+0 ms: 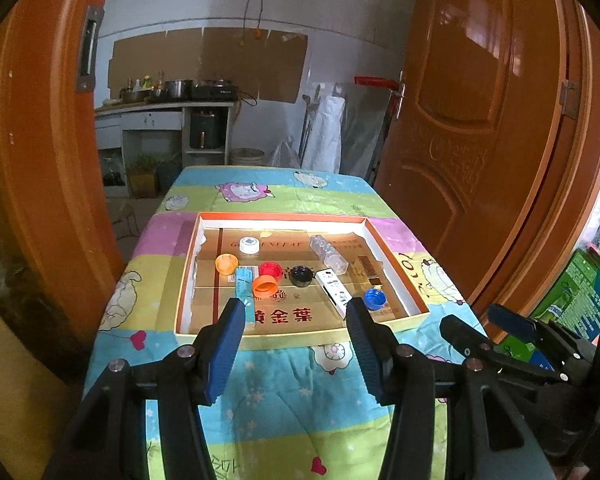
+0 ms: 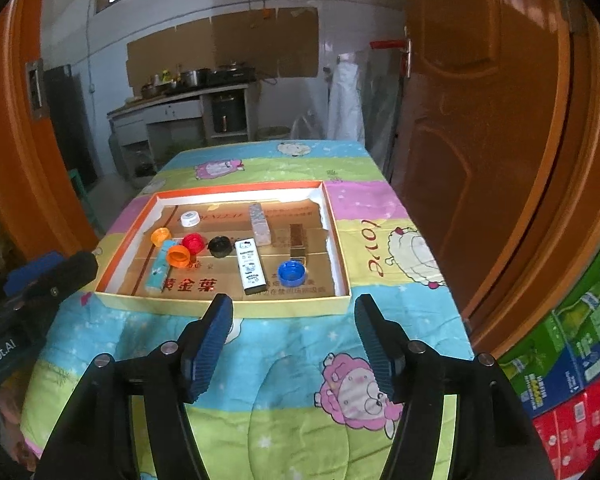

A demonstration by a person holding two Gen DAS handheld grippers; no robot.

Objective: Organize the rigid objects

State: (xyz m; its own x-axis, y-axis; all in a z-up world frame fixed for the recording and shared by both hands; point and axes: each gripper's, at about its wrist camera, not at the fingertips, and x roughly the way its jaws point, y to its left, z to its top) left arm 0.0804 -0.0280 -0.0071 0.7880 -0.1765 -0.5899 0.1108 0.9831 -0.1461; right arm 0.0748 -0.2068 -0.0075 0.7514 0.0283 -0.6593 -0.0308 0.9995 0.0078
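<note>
- Tray (image 2: 342,304): shallow cardboard box lid sitting on your cartoon-print tablecloth (image 2: 284,364), and holding all the loose pieces.
- Caps lying inside: white cap (image 2: 190,219), two orange caps (image 2: 160,236) (image 2: 178,255), red cap (image 2: 192,242), black cap (image 2: 219,246), blue cap (image 2: 292,272).
- Long pieces lying flat there: teal tube (image 2: 159,270), white Hello Kitty box (image 2: 251,266), clear faceted case (image 2: 259,224), brown box (image 2: 298,240).
- Left gripper (image 1: 296,310): you are holding it spread wide and empty, hovering before the tray's near wall.
- Right gripper (image 2: 294,308): you are holding it parted wide too, gripping nothing.
</note>
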